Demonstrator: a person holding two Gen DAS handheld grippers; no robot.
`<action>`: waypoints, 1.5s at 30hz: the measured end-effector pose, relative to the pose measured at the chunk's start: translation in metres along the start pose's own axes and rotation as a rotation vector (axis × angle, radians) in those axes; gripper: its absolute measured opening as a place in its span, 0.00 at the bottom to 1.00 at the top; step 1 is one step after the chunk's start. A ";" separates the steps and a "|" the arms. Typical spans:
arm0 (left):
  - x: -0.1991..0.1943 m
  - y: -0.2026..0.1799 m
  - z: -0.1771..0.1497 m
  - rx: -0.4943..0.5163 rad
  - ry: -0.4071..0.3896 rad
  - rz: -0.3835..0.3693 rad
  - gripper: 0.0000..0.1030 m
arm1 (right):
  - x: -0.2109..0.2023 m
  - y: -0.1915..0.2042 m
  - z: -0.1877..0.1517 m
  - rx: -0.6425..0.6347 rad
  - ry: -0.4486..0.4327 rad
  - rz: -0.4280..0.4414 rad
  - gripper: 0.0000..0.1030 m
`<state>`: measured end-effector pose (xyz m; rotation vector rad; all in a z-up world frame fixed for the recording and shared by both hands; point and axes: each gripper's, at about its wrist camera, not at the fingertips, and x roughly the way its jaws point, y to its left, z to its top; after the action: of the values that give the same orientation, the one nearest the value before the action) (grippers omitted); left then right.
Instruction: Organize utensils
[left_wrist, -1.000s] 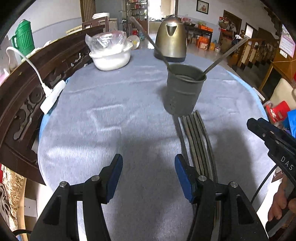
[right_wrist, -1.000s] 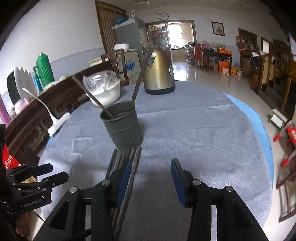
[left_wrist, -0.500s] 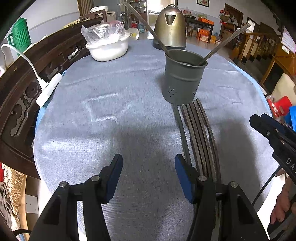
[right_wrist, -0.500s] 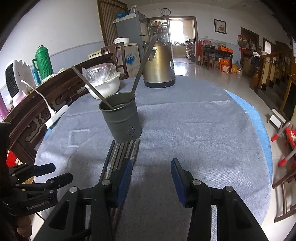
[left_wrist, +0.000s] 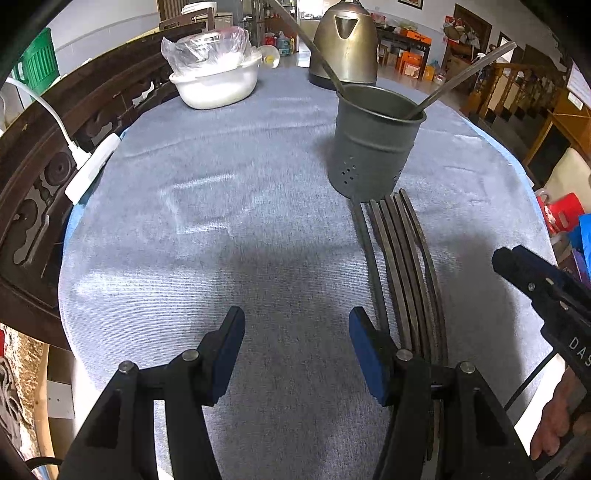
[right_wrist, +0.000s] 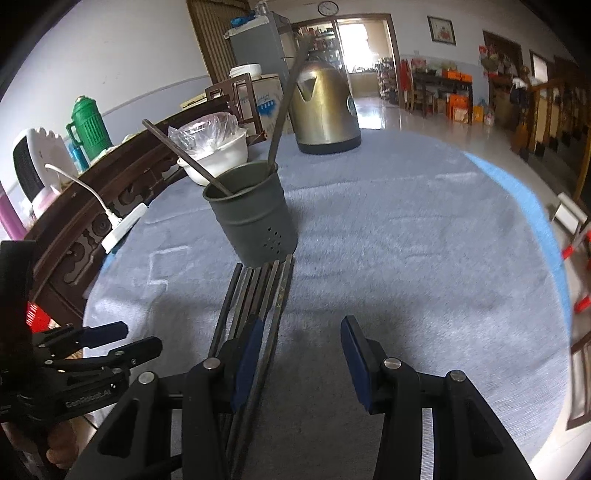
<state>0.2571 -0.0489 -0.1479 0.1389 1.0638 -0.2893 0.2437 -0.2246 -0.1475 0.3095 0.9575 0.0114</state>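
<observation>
A grey metal utensil holder (left_wrist: 373, 144) stands on the blue-grey tablecloth with two long dark chopsticks leaning in it; it also shows in the right wrist view (right_wrist: 255, 214). Several dark chopsticks (left_wrist: 400, 266) lie side by side in front of it, running toward me (right_wrist: 255, 299). My left gripper (left_wrist: 295, 354) is open and empty, its right finger just left of the chopstick ends. My right gripper (right_wrist: 299, 354) is open and empty, its left finger over the chopsticks' near ends.
A brass kettle (left_wrist: 345, 40) and a white bowl under plastic wrap (left_wrist: 214, 74) stand at the table's far side. A white power strip (left_wrist: 92, 166) lies at the left edge by a carved wooden chair back (left_wrist: 33, 177). The right gripper shows at the left view's edge (left_wrist: 546, 291).
Both grippers have moved forward and lower toward the table; the holder and the lying chopsticks look nearer. Both jaws stay open. Nothing on the table has moved.
</observation>
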 end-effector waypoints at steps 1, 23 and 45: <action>0.002 0.000 0.000 -0.001 0.002 -0.001 0.58 | 0.002 -0.001 -0.001 0.009 0.010 0.011 0.47; 0.034 -0.008 0.026 0.009 0.052 -0.042 0.58 | 0.039 0.001 -0.017 0.021 0.139 0.049 0.46; 0.049 -0.006 0.044 0.020 0.053 -0.031 0.58 | 0.040 0.011 -0.012 -0.059 0.121 -0.078 0.46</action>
<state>0.3140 -0.0740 -0.1698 0.1490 1.1169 -0.3256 0.2582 -0.2052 -0.1832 0.2185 1.0867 -0.0133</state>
